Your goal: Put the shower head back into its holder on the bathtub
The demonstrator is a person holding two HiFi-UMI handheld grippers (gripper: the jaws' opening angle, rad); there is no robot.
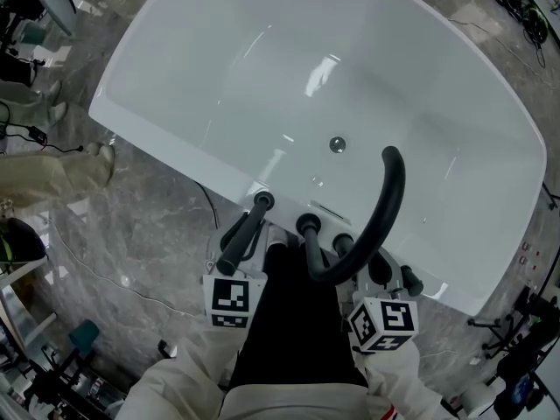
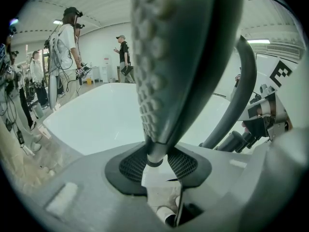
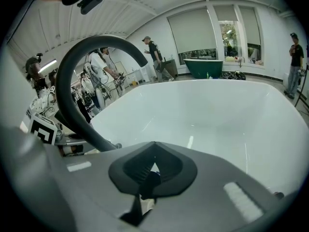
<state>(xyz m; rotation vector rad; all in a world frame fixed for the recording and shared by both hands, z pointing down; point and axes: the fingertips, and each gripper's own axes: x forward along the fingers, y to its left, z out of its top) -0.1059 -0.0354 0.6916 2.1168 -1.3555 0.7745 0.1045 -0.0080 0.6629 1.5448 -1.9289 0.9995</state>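
My kit, seen from above
White sleeves (image 1: 175, 383) with a black garment (image 1: 293, 339) between them; my left tongs (image 2: 157, 166) and right tongs (image 3: 150, 175) are grey with dark meshed pads (image 2: 186, 164), each bearing a black-and-white marker cube (image 1: 232, 300).

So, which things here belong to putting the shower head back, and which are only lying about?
For the job: shower head, held in the left gripper; white bathtub. The holder itself I cannot make out.
Lying about: black faucet spout, faucet knob, floor cables, green tub behind.
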